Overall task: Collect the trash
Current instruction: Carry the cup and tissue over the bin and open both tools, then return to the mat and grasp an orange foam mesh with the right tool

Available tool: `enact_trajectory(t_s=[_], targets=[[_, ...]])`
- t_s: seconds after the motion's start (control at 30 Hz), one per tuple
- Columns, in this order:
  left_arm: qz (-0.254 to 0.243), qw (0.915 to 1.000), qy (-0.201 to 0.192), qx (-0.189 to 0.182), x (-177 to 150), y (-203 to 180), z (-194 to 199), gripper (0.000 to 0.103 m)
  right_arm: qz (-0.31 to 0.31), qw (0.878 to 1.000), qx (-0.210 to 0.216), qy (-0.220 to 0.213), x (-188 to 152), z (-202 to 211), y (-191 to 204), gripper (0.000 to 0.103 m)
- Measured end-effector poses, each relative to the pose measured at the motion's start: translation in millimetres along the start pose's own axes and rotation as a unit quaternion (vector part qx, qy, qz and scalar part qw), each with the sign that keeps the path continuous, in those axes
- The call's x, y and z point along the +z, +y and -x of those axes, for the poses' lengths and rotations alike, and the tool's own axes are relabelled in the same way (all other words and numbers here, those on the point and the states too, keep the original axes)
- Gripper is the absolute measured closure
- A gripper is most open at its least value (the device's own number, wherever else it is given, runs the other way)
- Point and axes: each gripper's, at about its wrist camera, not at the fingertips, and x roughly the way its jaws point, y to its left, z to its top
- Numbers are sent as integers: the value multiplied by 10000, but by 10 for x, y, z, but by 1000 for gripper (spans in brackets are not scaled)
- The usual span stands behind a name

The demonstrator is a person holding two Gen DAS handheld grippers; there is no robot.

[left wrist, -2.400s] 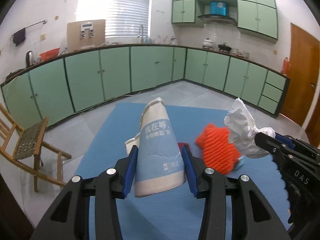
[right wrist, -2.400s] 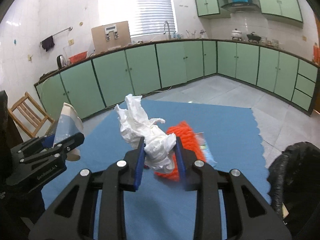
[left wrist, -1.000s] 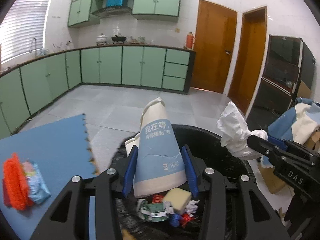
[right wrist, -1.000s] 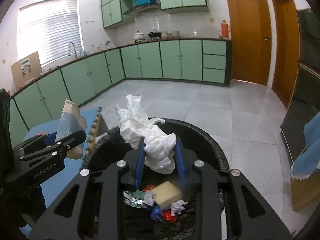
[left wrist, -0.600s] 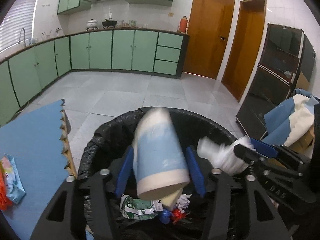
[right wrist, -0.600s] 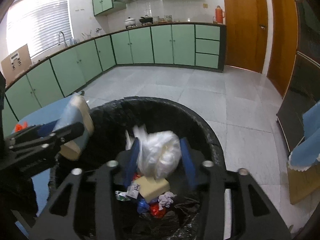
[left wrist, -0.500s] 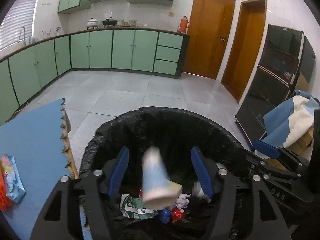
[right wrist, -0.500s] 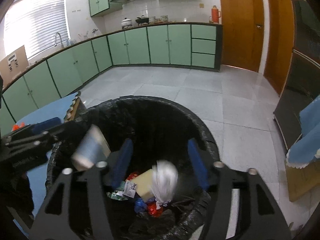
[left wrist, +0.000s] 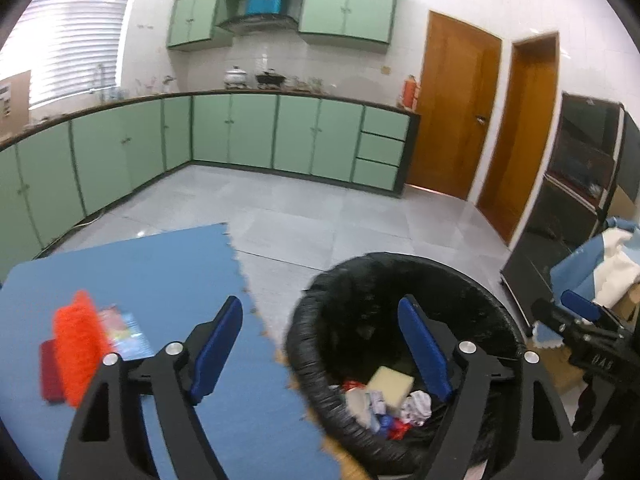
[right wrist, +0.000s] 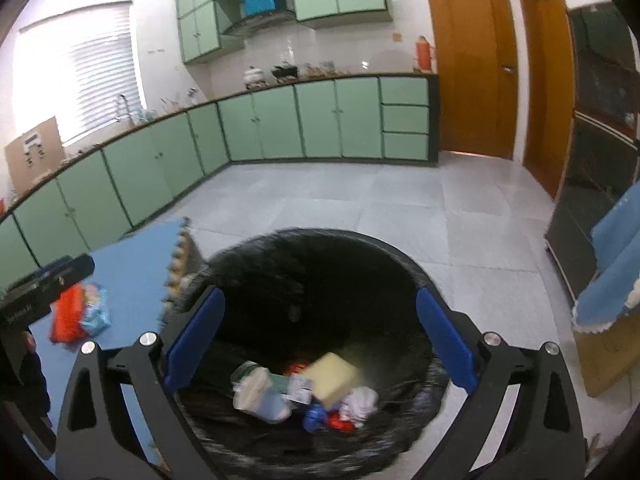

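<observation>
Both the left gripper (left wrist: 320, 344) and the right gripper (right wrist: 320, 338) are held wide apart, just opened and empty, over the black-lined bin (right wrist: 400, 256).

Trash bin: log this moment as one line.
left gripper: open, empty | right gripper: open, empty | trash bin: cup, tissue inside | blue mat: orange net, wrappers left

I'm in a home kitchen: green cabinets (left wrist: 240, 132) at twelve o'clock, range hood (left wrist: 256, 22), pots (left wrist: 236, 76) on the counter.
</observation>
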Motion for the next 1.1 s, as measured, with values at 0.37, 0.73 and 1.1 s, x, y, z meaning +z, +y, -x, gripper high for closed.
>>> enact_trajectory(t_s=[0.37,0.73,1.1], targets=[[386,9898,-156,1361,-283,1198,744,23,520,9935,1004,-103,35,59,1231,8],[592,9710,-69,2317,-569,2050,994,23,1149,9779,1738,159,-188,-300,2433,9],[828,9616,114,2615,-809,2482,1010,23,1512,9644,2098,546,-359,-647,3158,25]])
